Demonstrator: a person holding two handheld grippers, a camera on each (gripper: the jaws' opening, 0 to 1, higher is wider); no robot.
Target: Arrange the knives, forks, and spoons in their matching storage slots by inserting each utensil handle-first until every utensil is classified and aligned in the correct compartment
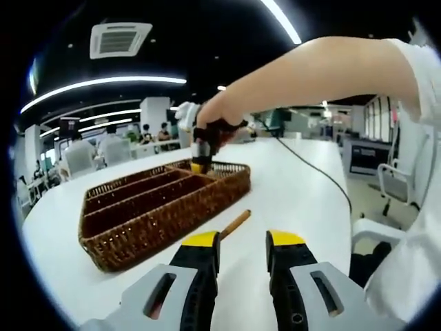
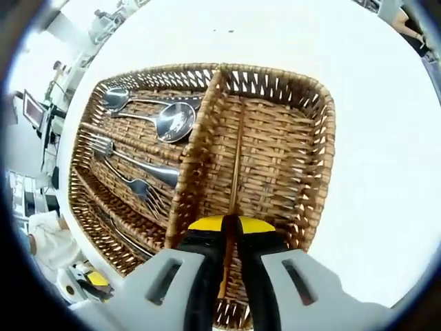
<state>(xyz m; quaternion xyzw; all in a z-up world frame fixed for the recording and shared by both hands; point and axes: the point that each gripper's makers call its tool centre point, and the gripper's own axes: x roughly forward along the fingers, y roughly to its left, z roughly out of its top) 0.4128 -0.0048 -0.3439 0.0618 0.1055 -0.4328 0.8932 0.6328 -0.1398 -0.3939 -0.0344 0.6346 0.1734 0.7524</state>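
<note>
A brown wicker tray (image 2: 324,148) with several long slots lies on the white table (image 2: 386,103). My right gripper (image 2: 231,224) is shut on a thin wooden chopstick (image 2: 237,162), which points along the tray's wide end compartment. Two spoons (image 2: 175,121) lie in one slot and two forks (image 2: 138,165) in the slot beside it. In the left gripper view the tray (image 1: 151,214) sits ahead to the left, with the right gripper (image 1: 199,164) held by a hand over its far end. My left gripper (image 1: 244,238) is open above the table. A second chopstick (image 1: 236,224) lies on the table beside the tray, just ahead of the left gripper's fingers.
A black cable (image 1: 310,165) runs across the table toward its right edge. White chairs (image 1: 389,207) stand beyond that edge. People sit at desks (image 1: 110,148) far behind the tray. The left gripper (image 2: 89,279) shows low beside the tray's corner.
</note>
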